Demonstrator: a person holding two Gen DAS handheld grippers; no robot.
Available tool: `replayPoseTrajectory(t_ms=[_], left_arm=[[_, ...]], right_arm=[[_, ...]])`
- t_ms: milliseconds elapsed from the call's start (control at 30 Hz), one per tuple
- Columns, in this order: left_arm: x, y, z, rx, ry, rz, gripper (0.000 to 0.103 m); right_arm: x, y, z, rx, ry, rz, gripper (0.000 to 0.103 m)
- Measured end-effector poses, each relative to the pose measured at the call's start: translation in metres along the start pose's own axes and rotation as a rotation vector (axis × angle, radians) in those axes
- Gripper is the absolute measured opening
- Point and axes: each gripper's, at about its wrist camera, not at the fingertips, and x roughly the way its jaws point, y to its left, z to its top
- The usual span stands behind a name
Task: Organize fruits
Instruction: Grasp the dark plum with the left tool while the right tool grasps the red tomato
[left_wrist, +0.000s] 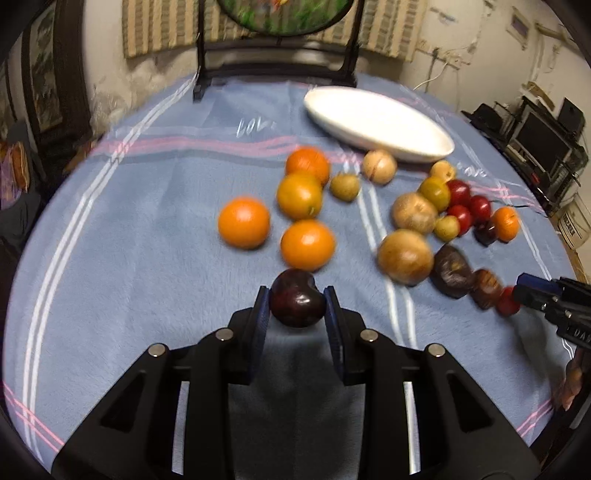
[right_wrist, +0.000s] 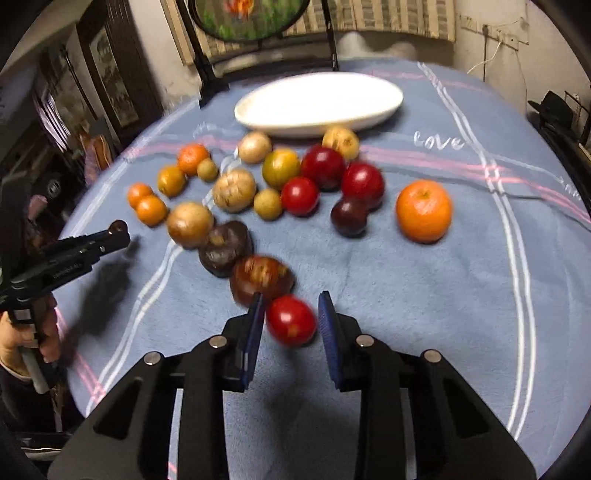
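mixed fruits (right_wrist: 291, 192) (blurred), scattered near plate (right_wrist: 317, 103)

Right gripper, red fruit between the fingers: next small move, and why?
Probably lift the red fruit slightly and carry it toward the white oval dish. The right gripper has it between its pads, though a thin gap shows on one side, so check the hold first. The dish holds nothing yet. The left gripper already clamps a dark plum.

Both views motion-blurred. Round picture (left_wrist: 282, 14) on stand cut off by top edge, content unreadable. Person's hand (right_wrist: 22, 339) cropped at left edge. Cloth lettering (left_wrist: 255, 127) smeared. Right-side shelf clutter (left_wrist: 535, 144) too small to tell.
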Motion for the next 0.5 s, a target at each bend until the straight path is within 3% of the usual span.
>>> replayPoseTrajectory(t_ms=[100, 200, 367, 500], left_arm=[[-0.01, -0.009, 0.01, 0.036, -0.039, -0.003, 0.03], [-0.011, -0.015, 0.017, 0.041, -0.049, -0.013, 0.03], [0.0, -0.019, 0.015, 0.047, -0.023, -0.03, 0.03], [0.005, -0.019, 0.013, 0.044, -0.006, -0.036, 0.03]], right_arm=[[-0.004, -0.001, 0.003, -0.008, -0.008, -0.019, 0.031], [0.008, 0.011, -0.004, -0.091, 0.063, -0.056, 0.034], [0.005, 0.019, -0.016, -0.148, 0.067, -0.07, 0.056], [0.012, 0.021, -0.018, -0.165, 0.1, -0.062, 0.056]])
